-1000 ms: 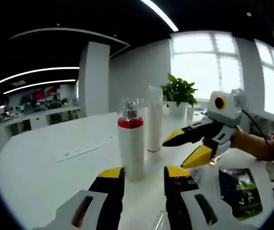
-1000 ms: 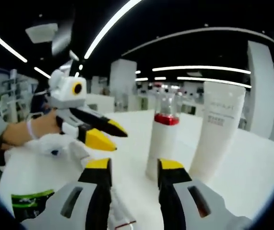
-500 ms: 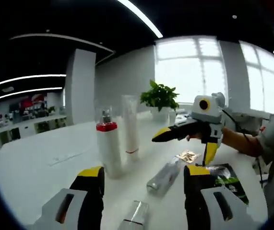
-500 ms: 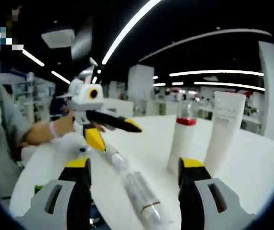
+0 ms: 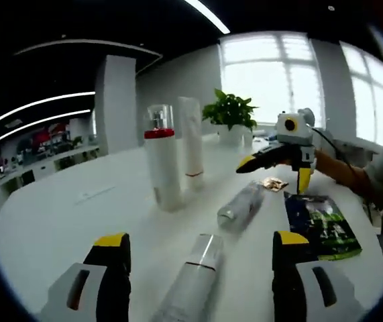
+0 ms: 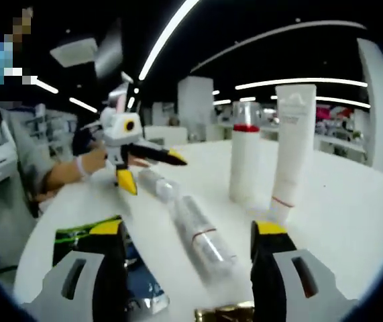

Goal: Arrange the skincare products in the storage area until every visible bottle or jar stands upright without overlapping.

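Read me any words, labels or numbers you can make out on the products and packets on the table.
None can be read.
Tall tube: faint print near its top, too blurred to read.
Green packet: pale markings, too small to read.
Red-collared bottle: no print seen.
Two lying bottles: no legible print.
Gold sachet: too small to tell.

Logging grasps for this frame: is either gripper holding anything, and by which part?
Nothing is held. The left gripper and right gripper are both open and empty.
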### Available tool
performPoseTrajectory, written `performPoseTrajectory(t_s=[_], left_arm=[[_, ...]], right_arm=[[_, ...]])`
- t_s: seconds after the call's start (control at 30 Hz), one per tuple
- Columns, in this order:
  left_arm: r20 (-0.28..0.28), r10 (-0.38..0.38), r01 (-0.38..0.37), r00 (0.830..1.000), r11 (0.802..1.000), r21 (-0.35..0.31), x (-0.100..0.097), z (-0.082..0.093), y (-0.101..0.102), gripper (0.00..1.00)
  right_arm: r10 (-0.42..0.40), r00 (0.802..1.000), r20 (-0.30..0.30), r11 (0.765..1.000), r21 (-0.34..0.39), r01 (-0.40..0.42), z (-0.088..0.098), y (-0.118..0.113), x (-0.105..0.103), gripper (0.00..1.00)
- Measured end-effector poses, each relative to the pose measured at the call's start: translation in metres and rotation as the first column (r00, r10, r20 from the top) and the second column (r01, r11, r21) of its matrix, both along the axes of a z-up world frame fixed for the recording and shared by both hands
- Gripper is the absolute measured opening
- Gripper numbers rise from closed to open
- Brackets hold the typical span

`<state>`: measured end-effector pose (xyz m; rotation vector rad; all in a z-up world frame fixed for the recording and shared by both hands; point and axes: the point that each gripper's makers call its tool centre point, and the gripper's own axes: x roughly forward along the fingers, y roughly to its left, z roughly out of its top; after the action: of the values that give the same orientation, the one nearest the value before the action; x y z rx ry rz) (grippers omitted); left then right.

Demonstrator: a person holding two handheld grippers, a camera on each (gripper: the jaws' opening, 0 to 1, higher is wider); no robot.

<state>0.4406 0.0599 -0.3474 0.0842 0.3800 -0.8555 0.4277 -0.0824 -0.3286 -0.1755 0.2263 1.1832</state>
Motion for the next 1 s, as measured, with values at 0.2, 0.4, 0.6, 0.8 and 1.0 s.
performPoseTrajectory(t_s=[0.2, 0.4, 0.6, 0.8, 1.0], left_arm=[[-0.013, -0.007, 0.007, 1.000, 1.000, 0.013, -0.003, -0.004, -0.004, 0.71], [0.028, 0.002, -0.004, 1.000, 0.997, 0.077, -0.002, -0.010, -0.010, 0.67], [0.069, 0.012, -0.019, 0.998, 0.995, 0.102, -0.001, -0.010, -0.013, 0.63], [0.075, 0.038, -0.043, 0.996, 0.997, 0.057, 0.001, -0.002, -0.010, 0.57], [0.073, 0.037, -0.042, 0.997, 0.997, 0.060, 0.000, -0.005, -0.010, 0.53]], right_arm=[[-0.059, 0.998, -0.021, 0.997, -0.042, 0.058, -0.010, -0.008, 0.009, 0.66], [-0.066, 0.998, -0.020, 0.995, -0.071, 0.065, -0.013, -0.010, 0.007, 0.62], [-0.078, 0.997, -0.009, 0.994, -0.073, 0.077, -0.010, -0.016, 0.010, 0.57], [-0.088, 0.996, -0.034, 0.994, -0.066, 0.085, -0.013, -0.022, 0.012, 0.49], [-0.093, 0.994, -0.060, 0.992, -0.092, 0.087, -0.025, -0.020, 0.012, 0.42]])
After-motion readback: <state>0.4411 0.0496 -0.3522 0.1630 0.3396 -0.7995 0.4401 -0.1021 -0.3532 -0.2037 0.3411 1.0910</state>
